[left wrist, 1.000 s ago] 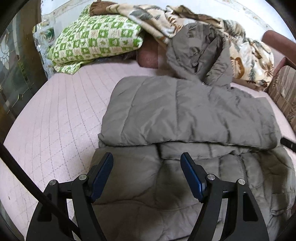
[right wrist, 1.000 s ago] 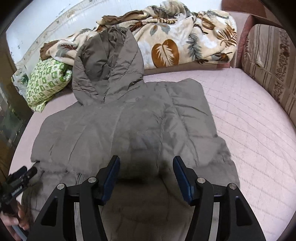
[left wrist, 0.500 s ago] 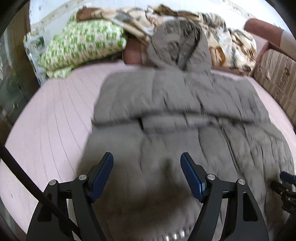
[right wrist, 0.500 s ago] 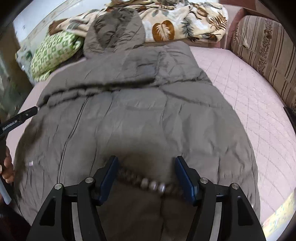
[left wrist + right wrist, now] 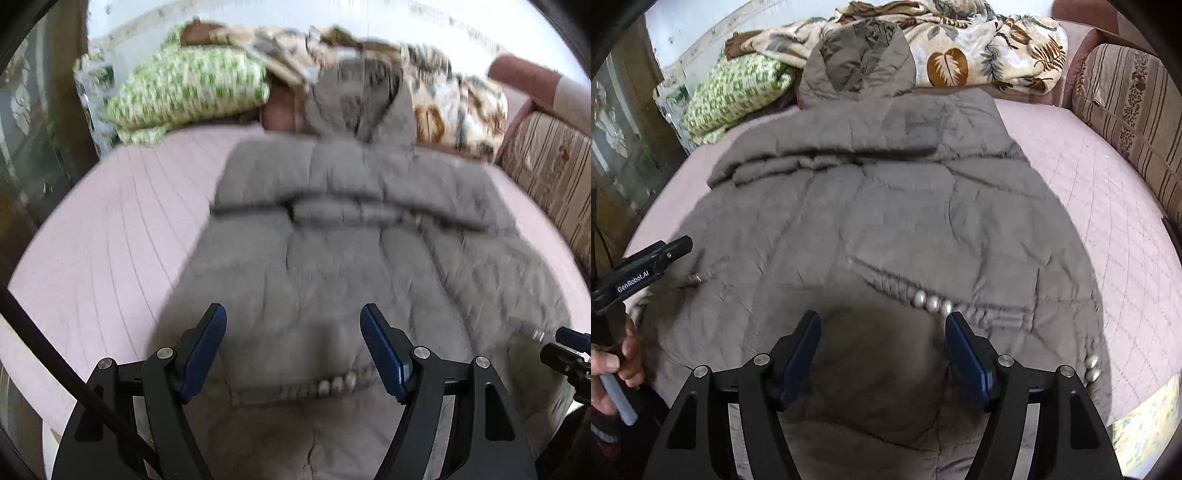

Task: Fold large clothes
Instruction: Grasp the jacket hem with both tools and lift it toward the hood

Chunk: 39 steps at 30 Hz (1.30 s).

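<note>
Coat: a large grey-brown padded coat (image 5: 886,206) lies spread flat on a pink quilted bed cover (image 5: 1108,206), sleeves folded across the chest, hood (image 5: 857,62) towards the far end.
Trim: a row of pearl-like beads (image 5: 932,302) runs across the lower part of the coat, close to the right gripper's fingers.
Left gripper (image 5: 293,347): held above the coat's lower half, jaws apart, only air between them.
Right gripper (image 5: 882,347): held above the hem, jaws apart and just been opening, gripping nothing.
Hand (image 5: 617,365): a person's hand at the left edge of the right wrist view holds the left gripper's handle.
Behind the coat: a green-and-white patterned pillow (image 5: 735,92) and a crumpled leaf-print blanket (image 5: 979,55) sit against the hood.
Right side: a striped cushion (image 5: 1126,110) borders the bed.
Clarity: the left wrist view is blurred.
</note>
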{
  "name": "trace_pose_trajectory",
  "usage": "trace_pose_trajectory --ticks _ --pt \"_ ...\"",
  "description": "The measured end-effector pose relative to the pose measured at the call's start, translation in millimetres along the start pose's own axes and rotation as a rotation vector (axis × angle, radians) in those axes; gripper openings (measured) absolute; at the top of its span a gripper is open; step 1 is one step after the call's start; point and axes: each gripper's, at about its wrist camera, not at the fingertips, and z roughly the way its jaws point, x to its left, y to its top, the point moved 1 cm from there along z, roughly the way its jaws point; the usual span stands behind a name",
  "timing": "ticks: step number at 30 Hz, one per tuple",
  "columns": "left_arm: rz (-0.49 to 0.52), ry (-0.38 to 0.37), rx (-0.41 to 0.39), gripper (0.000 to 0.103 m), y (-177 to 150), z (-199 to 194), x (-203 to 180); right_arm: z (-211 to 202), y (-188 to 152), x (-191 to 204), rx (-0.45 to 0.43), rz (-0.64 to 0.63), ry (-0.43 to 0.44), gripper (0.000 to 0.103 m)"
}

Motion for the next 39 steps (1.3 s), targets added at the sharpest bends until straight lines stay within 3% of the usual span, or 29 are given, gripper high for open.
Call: trace_pose_trajectory --ticks 5,10,13,15,19,22,27,31,39 --pt "-0.022 -0.063 -0.121 0.080 68 -23 -5 -43 55 1 -0.081 -0.007 0.036 0.074" --pt "-0.040 -0.085 -0.180 0.085 138 -6 -7 -86 135 15 -0.157 -0.013 0.098 0.074" --pt "-0.055 -0.042 -0.187 0.085 145 27 -6 -101 198 29 -0.184 0.035 0.182 0.074" --pt "-0.089 -0.046 -0.155 0.085 139 53 -2 -100 229 43 -0.201 0.035 0.189 0.074" --pt "-0.096 0.003 -0.154 0.085 133 83 2 -65 304 75 -0.225 -0.005 0.141 0.076" --pt "-0.030 0.047 -0.173 0.085 130 92 -5 -15 365 83 -0.199 0.059 0.151 0.076" --pt "0.012 0.053 -0.200 0.085 131 95 -6 68 451 80 -0.203 0.138 0.064 0.076" --pt "-0.004 0.019 -0.148 0.085 132 112 -5 132 490 56 -0.179 0.260 0.079 0.076" --pt "-0.012 0.002 -0.099 0.085 130 134 -6 206 537 30 -0.193 0.391 0.081 0.076"
